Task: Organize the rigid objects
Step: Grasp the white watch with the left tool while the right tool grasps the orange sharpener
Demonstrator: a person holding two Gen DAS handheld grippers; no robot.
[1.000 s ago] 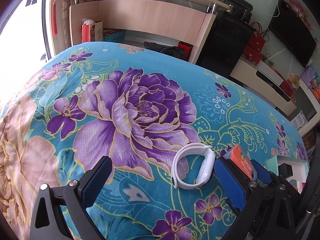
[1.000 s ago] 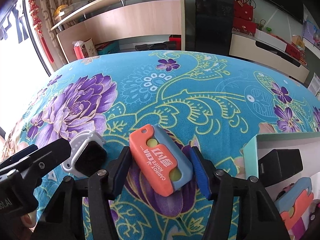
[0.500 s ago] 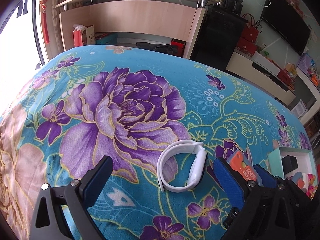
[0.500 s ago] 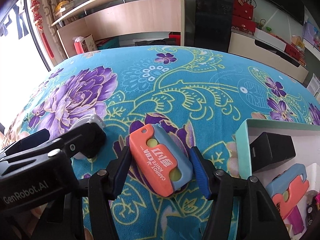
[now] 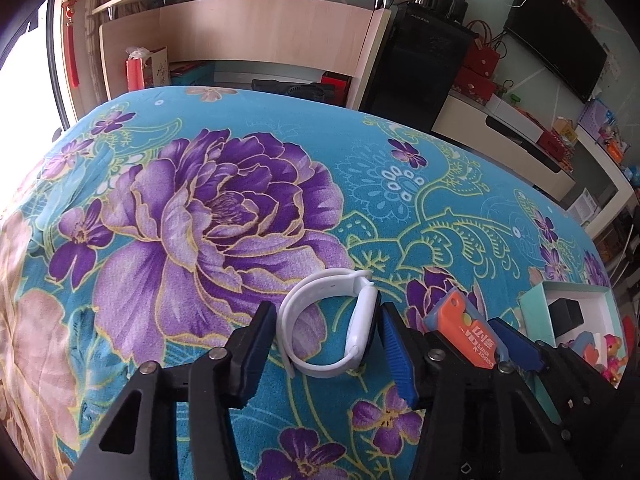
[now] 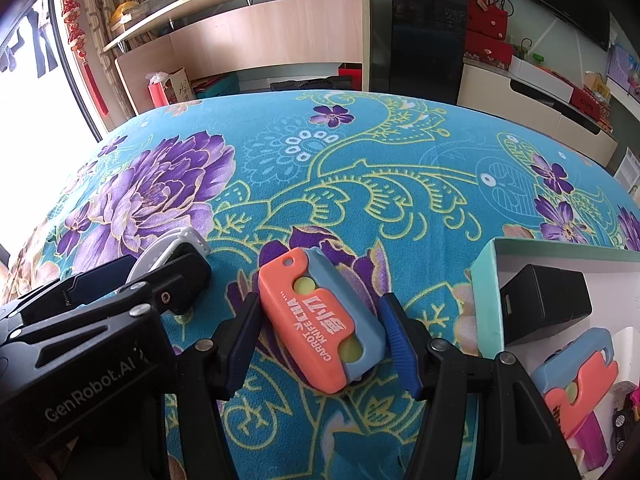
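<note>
Teal floral blanket (image 5: pixel 360 184) fills foreground. Beyond blanket: pale wood shelf unit (image 5: pixel 260 28), black cabinet (image 5: pixel 420 76) right of it. Bright window (image 5: pixel 24 92) left. Dark TV (image 5: pixel 560 52) on right wall.

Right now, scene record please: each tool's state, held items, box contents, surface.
left tool: closing around white smartwatch, contact unclear
right tool: shut on orange-and-blue carrot knife toy
box: teal-rimmed, to the right; holds black block, second carrot knife toy, small toys
surface: teal floral blanket
</note>
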